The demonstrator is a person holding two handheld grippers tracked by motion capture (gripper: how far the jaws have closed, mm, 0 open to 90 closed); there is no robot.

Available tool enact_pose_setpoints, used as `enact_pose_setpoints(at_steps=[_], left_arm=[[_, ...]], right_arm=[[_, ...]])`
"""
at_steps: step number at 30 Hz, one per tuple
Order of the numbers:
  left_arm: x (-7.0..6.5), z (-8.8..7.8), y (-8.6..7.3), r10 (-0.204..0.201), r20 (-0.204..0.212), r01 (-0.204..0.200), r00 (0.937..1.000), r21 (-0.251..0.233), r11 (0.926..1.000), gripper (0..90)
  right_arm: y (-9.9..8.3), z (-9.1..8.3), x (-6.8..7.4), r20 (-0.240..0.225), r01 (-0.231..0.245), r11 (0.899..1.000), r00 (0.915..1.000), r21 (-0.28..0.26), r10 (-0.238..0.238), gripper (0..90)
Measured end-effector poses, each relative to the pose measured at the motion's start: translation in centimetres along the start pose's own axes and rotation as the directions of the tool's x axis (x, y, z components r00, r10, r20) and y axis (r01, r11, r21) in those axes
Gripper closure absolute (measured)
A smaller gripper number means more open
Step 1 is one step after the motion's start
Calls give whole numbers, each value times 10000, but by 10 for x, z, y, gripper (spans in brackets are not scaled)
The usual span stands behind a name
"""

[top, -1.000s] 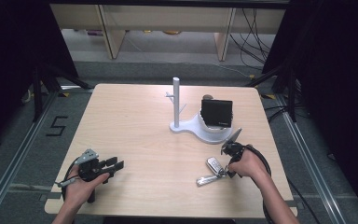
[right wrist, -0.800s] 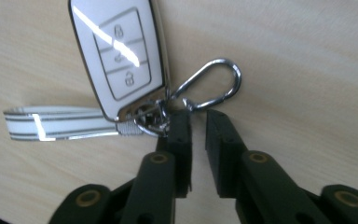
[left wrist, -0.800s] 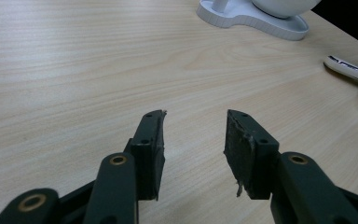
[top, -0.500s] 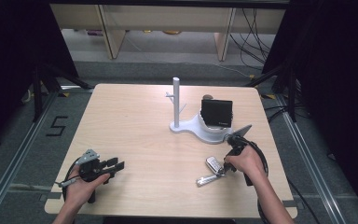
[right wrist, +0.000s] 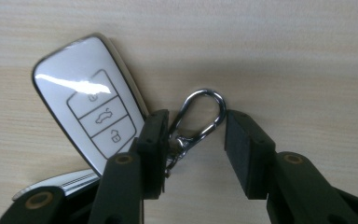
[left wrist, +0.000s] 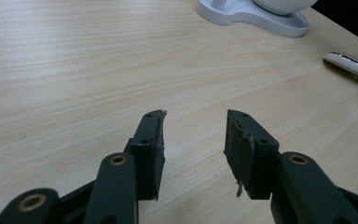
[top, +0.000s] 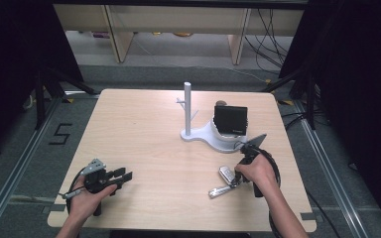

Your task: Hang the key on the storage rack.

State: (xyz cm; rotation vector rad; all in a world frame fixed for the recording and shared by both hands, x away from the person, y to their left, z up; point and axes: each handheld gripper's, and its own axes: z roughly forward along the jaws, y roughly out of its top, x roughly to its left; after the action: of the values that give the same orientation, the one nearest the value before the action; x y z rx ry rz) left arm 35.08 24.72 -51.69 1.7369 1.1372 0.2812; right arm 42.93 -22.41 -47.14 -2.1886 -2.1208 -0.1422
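The right gripper (right wrist: pixel 193 140) points down at the surface (top: pixel 149 134), its fingers (right wrist: pixel 249 154) having just been opening and now standing wide on either side of a metal clip (right wrist: pixel 198 116), not pressing it. The clip hangs off a white key fob (right wrist: pixel 88 116) lying flat, near the white stand (top: pixel 203 134). The left gripper (left wrist: pixel 193 140) rests well apart, fingers wide with nothing between.

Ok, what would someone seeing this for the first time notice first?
Probably the white car key fob with its silver clip, lying on the wooden table at the near right. The right gripper hangs over the clip, its fingers having just been opening, the clip between them unpressed. Behind it stands a white stand with a black box.
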Motion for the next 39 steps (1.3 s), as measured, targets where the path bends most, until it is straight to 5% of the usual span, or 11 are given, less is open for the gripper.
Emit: enact_pose_setpoints(at_steps=[5,6,9,10,12,21,23,24,27,29,39], left_arm=[[0,0,0,26,-23,-26,10000,42,10000,566],[0,1,0,23,-3,-23,10000,47,10000,566],[0,0,0,26,-3,-26,10000,45,10000,566],[0,0,0,30,-71,-29,10000,85,10000,566],[1,0,0,7,40,-7,10000,21,10000,566],[0,1,-1,77,-39,-76,10000,91,9999,566],[0,0,-1,43,-50,-42,10000,91,9999,566],[0,0,-1,36,-49,-35,10000,92,10000,566],[1,0,-1,23,-56,-23,10000,92,10000,566],[1,1,-2,23,49,-24,10000,72,10000,567],[1,2,-2,100,100,-101,9999,94,9999,567]], right_arm=[[-1,-1,2,134,-141,9997,9998,209,138,588],[-1,2,7,17,-864,9963,9963,49,864,581],[-1,2,4,12,-555,9983,9985,168,555,585],[-1,0,8,0,-1168,9928,9932,276,1168,589],[-2,1,6,46,-792,9968,9969,81,792,590],[-4,-1,7,-55,-1137,9908,9934,736,1144,588],[-2,-3,11,-99,-1774,9808,9838,812,1787,588],[-3,-1,6,-68,-1281,9903,9917,535,1286,587],[-2,1,7,-56,-1968,9799,9804,330,1971,576],[-4,2,3,153,-1637,9862,9864,225,1634,573],[1,4,9,128,-2345,9716,9721,309,2342,559]])
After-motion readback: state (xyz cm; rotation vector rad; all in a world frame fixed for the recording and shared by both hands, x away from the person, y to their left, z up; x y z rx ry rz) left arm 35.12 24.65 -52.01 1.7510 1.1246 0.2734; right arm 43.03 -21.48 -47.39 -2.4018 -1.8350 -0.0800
